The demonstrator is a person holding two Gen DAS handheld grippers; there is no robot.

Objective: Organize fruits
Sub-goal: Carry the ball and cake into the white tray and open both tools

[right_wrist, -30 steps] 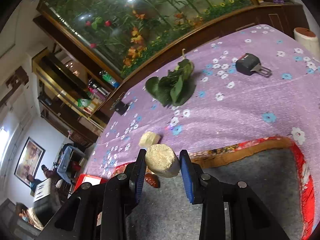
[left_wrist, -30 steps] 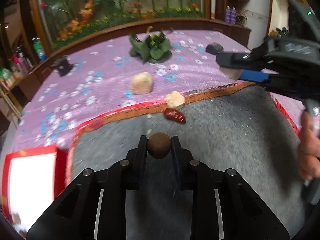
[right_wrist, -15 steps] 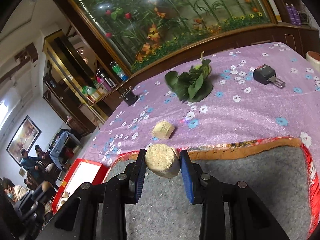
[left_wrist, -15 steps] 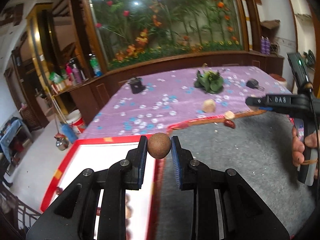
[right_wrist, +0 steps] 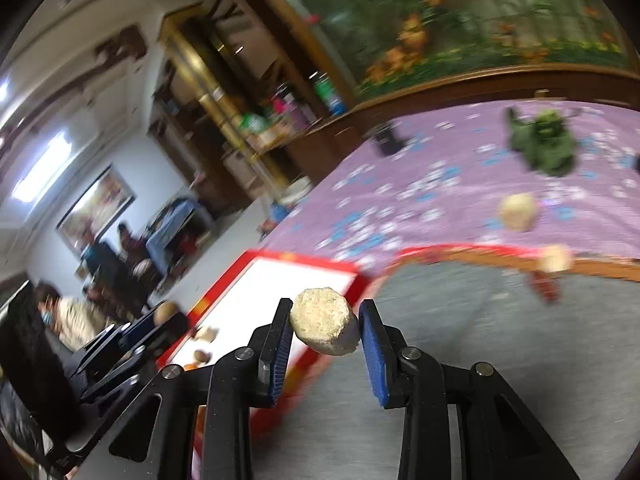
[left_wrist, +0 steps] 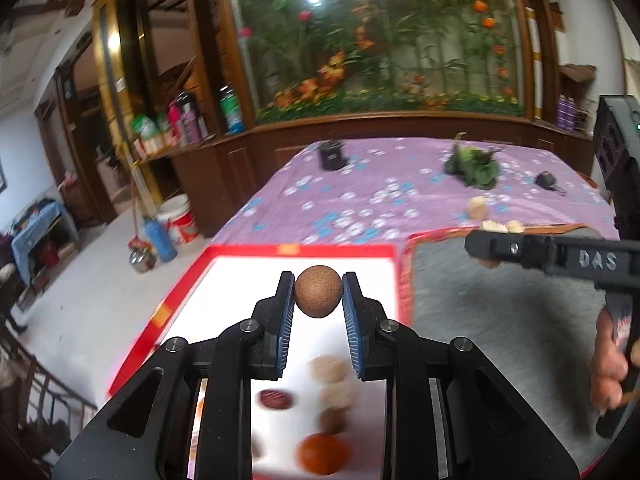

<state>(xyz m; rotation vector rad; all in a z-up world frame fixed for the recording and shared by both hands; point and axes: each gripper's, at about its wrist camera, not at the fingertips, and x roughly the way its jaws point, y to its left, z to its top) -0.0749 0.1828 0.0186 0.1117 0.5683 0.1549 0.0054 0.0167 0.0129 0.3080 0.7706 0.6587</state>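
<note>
My left gripper (left_wrist: 319, 295) is shut on a small round brown fruit (left_wrist: 319, 297) and hangs over the white tray with a red rim (left_wrist: 340, 251). Several fruits lie blurred in the tray below, among them an orange one (left_wrist: 322, 453) and a dark red one (left_wrist: 275, 399). My right gripper (right_wrist: 325, 327) is shut on a pale beige chunk (right_wrist: 325, 326) above the grey mat (right_wrist: 500, 320), close to the tray (right_wrist: 280, 258). It shows from the side in the left wrist view (left_wrist: 480, 246). More pale pieces (right_wrist: 517, 211) (right_wrist: 555, 258) and a dark red fruit (right_wrist: 545, 286) lie farther back.
A purple flowered cloth (left_wrist: 360, 196) covers the table. On it sit a green leafy bunch (left_wrist: 474, 164), a black box (left_wrist: 331, 155) and a black key fob (left_wrist: 546, 180). Beyond the table's left edge stand a bucket (left_wrist: 178, 220) and bottles on the floor. People sit far left (right_wrist: 68, 316).
Both grippers have swung left with their loads. The left one went from over the grey mat to over the white tray. The right one now nears the tray's edge.
</note>
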